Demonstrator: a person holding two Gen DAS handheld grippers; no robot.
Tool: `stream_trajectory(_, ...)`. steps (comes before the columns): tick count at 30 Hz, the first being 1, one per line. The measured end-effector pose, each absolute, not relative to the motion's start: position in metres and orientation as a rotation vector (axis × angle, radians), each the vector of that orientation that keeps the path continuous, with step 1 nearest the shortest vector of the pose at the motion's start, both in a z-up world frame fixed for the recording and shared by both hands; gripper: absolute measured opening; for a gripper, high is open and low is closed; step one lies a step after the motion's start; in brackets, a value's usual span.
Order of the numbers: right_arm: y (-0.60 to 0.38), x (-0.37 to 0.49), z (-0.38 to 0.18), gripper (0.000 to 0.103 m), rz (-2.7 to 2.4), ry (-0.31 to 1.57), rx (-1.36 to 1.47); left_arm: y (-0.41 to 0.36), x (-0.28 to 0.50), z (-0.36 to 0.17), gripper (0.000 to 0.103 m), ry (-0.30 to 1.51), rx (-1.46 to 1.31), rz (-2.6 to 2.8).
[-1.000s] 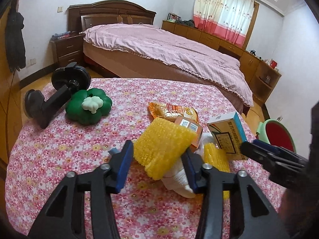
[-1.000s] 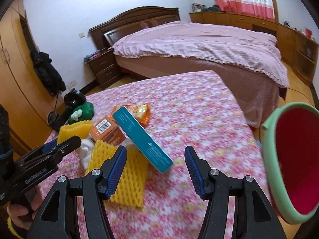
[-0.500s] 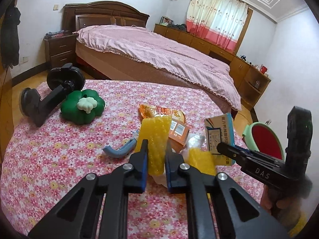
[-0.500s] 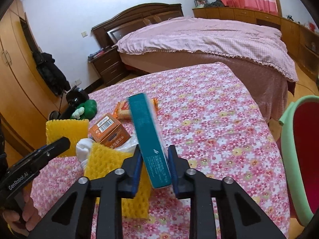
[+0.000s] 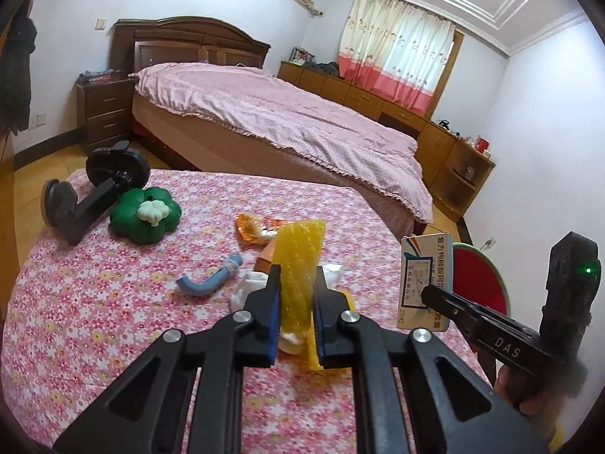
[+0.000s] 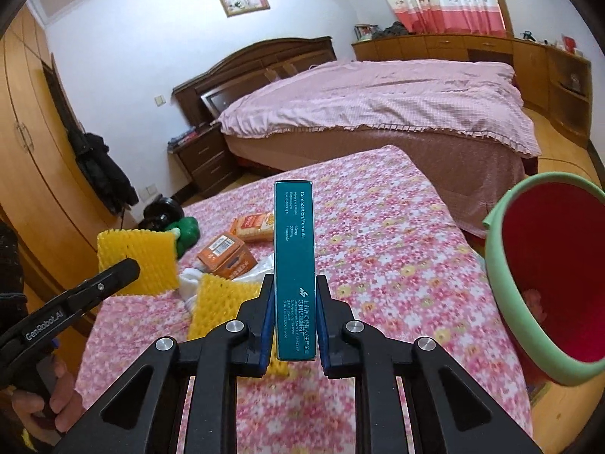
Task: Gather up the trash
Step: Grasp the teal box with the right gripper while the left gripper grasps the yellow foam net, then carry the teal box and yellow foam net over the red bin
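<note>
Teal box (image 6: 295,265): clamped upright between the closed jaws of the right gripper (image 6: 294,325), narrow side to the camera, lifted clear of the tablecloth (image 6: 378,234); gripped low, likely so the long body stands free for tipping into the bin
Yellow foam net (image 5: 300,268): pinched flat between the shut jaws of the left gripper (image 5: 297,302), also off the cloth; soft and light, so squeezed thin and standing up out of the pads
Bin (image 6: 544,280): red inside, green rim, just past the table's right edge beside the teal box, mouth tilted toward the table; probably set there as the drop point
Remaining trash, left of the teal box: second yellow foam net (image 6: 223,302) flat on the cloth, white crumpled wrap (image 5: 253,287) touching it, orange carton (image 6: 227,255) behind, orange snack packet (image 6: 253,227) farther back, blue bent tube (image 5: 211,280) lying apart
Not trash, by judgement: green pumpkin toy (image 5: 145,215) and black stand (image 5: 94,193) at the far left corner, well apart from the teal box
Step in hand, as judged: both items secured together, carry toward the bin next
Risk: foam net slipping from the pads; teal box swinging in the grip
</note>
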State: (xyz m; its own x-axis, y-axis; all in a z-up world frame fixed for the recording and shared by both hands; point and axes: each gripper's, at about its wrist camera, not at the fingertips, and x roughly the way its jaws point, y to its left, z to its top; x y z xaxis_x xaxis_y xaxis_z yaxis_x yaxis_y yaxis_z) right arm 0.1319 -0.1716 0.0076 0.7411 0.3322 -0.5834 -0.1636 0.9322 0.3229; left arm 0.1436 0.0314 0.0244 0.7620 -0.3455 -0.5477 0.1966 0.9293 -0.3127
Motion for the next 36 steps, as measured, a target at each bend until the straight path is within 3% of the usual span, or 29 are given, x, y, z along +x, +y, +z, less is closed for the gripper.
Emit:
stream_trajectory(16, -0.213, 0.073, 0.034, 0.019, 0.203, 0.583, 0.323, -0.005, 0.109, 0.058, 0.013, 0.579, -0.229, -0.383)
stream_trajectory(36, -0.297, 0.023, 0.037, 0.019, 0.038, 0.518, 0.436, -0.117, 0.108, 0.066, 0.013, 0.625, -0.090, -0.566)
